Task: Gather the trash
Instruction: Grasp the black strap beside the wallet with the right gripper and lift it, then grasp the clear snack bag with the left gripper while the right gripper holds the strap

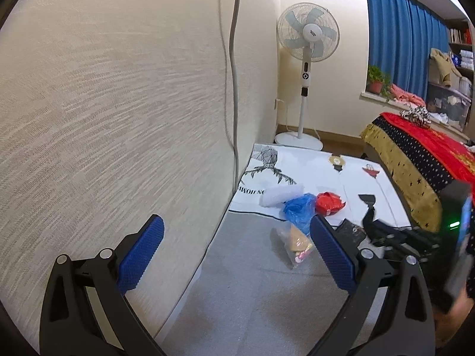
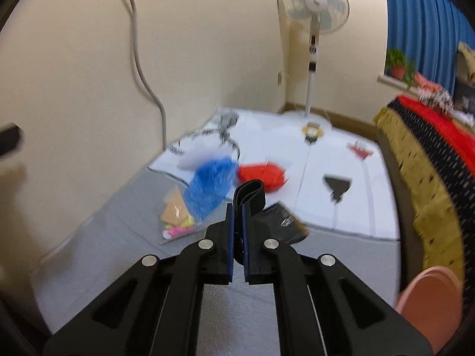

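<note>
R gripper (image 2: 237, 231): blue-padded fingers (image 2: 229, 243) clamped on a folded black strap-like strip (image 2: 248, 193), held clear above the grey floor mat (image 2: 118, 255). L gripper (image 1: 237, 255): fingers spread wide apart, nothing between. Other trash is seen on the floor near the wall: crumpled blue plastic bag (image 2: 207, 187), red crumpled wrapper (image 2: 262, 175), clear packet w/ brown card (image 2: 176, 216), flat black pouch (image 2: 285, 222).
</note>
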